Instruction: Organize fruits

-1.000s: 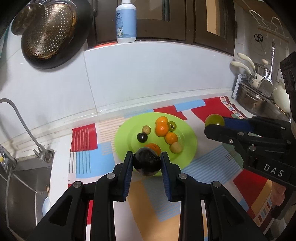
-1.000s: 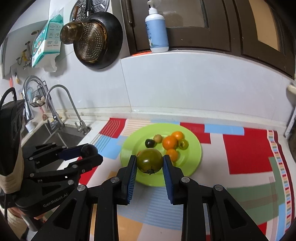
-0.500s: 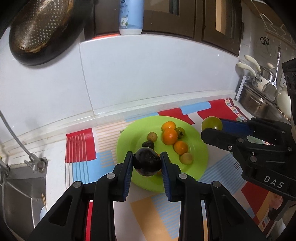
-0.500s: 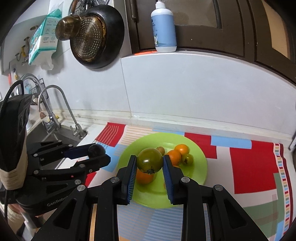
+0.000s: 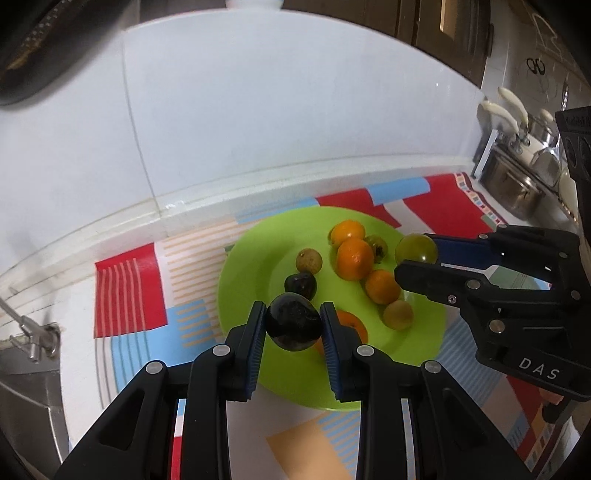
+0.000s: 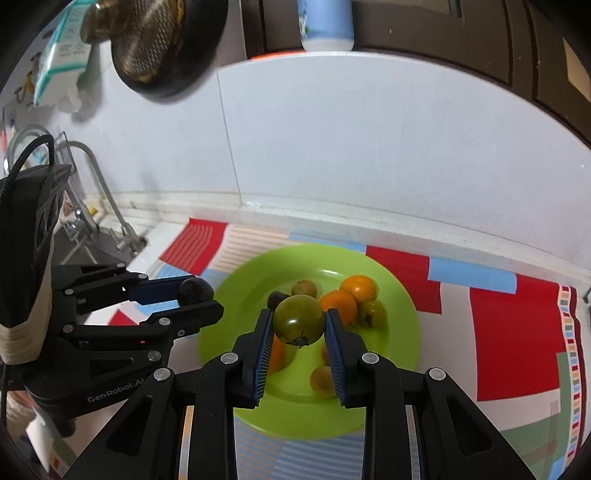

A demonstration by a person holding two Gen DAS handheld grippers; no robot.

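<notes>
A green plate (image 5: 255, 280) (image 6: 399, 332) lies on the patterned mat and holds several oranges (image 5: 355, 257), small brown fruits (image 5: 308, 260), a dark plum (image 5: 300, 285) and a small green tomato (image 6: 372, 313). My left gripper (image 5: 293, 325) is shut on a dark plum (image 5: 293, 322) above the plate's near edge; it also shows in the right wrist view (image 6: 195, 295). My right gripper (image 6: 298, 328) is shut on a green tomato (image 6: 299, 319) above the plate; it also shows in the left wrist view (image 5: 415, 254) over the plate's right rim.
A colourful mat (image 6: 509, 332) covers the counter. A sink with a tap (image 6: 99, 192) is at the left. A dark pan (image 6: 170, 48) hangs on the white wall, and a bottle (image 6: 325, 26) stands on the ledge above. Metal pots (image 5: 517, 181) stand at the right.
Both grippers have moved forward and lower over the plate, still holding their fruit. The plate looks larger and nearer in both views.
</notes>
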